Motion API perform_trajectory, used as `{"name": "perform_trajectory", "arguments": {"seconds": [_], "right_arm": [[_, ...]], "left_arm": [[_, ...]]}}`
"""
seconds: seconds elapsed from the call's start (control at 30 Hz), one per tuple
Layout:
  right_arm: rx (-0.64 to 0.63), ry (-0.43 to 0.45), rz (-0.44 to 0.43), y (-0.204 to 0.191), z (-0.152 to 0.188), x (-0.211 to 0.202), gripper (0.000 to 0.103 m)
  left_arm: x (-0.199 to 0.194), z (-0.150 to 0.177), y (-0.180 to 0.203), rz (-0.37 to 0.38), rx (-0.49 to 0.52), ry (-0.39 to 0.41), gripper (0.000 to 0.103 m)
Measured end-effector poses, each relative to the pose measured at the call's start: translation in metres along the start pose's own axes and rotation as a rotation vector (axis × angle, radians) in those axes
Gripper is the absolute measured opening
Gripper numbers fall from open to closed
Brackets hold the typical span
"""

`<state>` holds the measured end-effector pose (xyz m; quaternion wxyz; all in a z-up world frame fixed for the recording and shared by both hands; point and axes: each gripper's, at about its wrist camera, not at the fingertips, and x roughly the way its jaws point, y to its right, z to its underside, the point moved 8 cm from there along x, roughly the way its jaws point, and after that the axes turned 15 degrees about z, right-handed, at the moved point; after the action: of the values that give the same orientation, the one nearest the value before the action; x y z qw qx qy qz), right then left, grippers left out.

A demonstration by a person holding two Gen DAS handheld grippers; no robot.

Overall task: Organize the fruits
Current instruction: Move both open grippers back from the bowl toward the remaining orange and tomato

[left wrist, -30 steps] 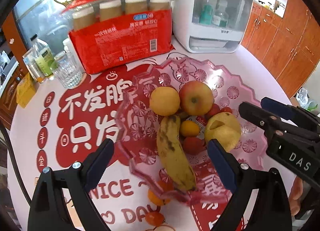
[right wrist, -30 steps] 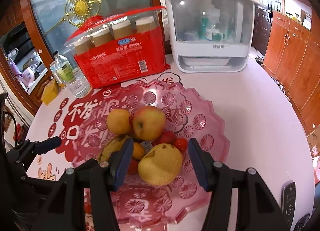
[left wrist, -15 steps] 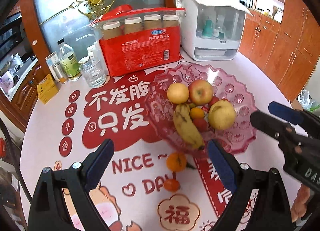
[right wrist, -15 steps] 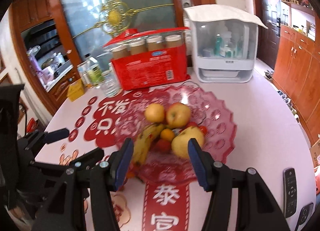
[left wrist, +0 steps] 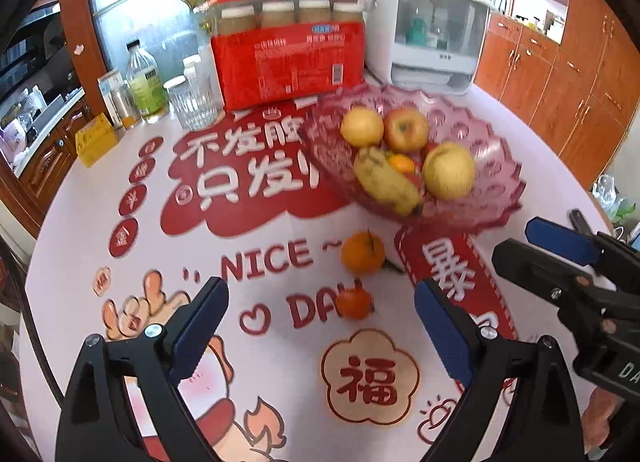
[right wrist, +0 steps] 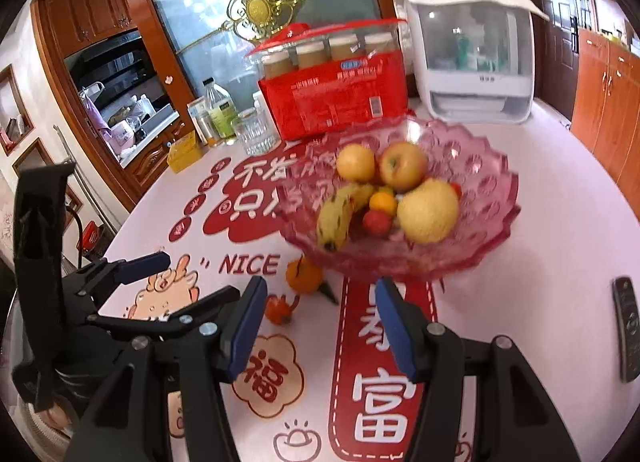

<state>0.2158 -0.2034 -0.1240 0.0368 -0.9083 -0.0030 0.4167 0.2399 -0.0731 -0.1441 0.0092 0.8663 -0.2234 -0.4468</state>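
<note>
Two grippers (left wrist: 320, 326) (right wrist: 318, 322) gape empty; round oranges (left wrist: 362, 253) beside scalloped pink bowl (left wrist: 492, 166).

Bright, even daylight fills both fisheye views, with black vignetting at the corners and cabinets bowing at the edges. The pink glass bowl (left wrist: 492, 166) smears with motion blur along its rim. Soft shadows sit under the two mandarins (left wrist: 362, 253). Glare washes the frosted door (right wrist: 224, 10).

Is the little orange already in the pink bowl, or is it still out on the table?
Out. The mandarin sits on the tablecloth just in front of the pink bowl, beside a smaller orange-red fruit.
</note>
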Motion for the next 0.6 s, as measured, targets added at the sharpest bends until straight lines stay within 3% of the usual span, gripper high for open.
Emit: {"name": "perform_trajectory", "arguments": {"seconds": [0.2, 0.43, 0.6], "right_arm": [[0.035, -0.028, 0.007, 0.007, 0.018, 0.021, 0.057], [0.091, -0.066, 0.010, 0.019, 0.028, 0.046, 0.057], [0.089, -0.078, 0.014, 0.021, 0.030, 0.058, 0.057]], "left_arm": [[0.039, 0.026, -0.002, 0.022, -0.006, -0.048, 0.093], [0.072, 0.033, -0.001, 0.044, -0.024, -0.095, 0.080], [0.087, 0.037, -0.003, 0.062, -0.042, -0.121, 0.065]]}}
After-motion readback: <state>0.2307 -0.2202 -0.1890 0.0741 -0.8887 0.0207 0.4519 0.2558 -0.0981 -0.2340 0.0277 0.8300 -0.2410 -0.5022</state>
